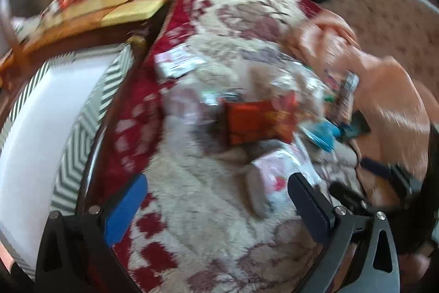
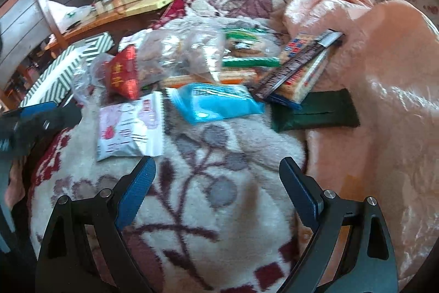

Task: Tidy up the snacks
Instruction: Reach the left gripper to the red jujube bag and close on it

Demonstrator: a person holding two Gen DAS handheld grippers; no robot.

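Several snack packs lie heaped on a floral blanket [image 2: 219, 191]. In the right wrist view I see a white and pink packet [image 2: 129, 128], a blue packet [image 2: 216, 102], a red packet [image 2: 123, 76], a clear plastic bag [image 2: 181, 54], a cracker pack [image 2: 301, 67] and a dark green packet [image 2: 315, 111]. My right gripper [image 2: 216, 177] is open, just short of the white packet, nothing between its fingers. The left wrist view is blurred; it shows the red packet [image 1: 258, 122], the white and pink packet [image 1: 277, 172] and a small white packet [image 1: 175, 62]. My left gripper [image 1: 216, 197] is open and empty.
A box with a green chevron rim [image 1: 74, 150] stands left of the blanket, its white inside showing; it also appears in the right wrist view [image 2: 60, 70]. A pink fleece blanket [image 2: 384, 73] is piled at the right. A wooden table [image 2: 123, 7] with clutter stands behind.
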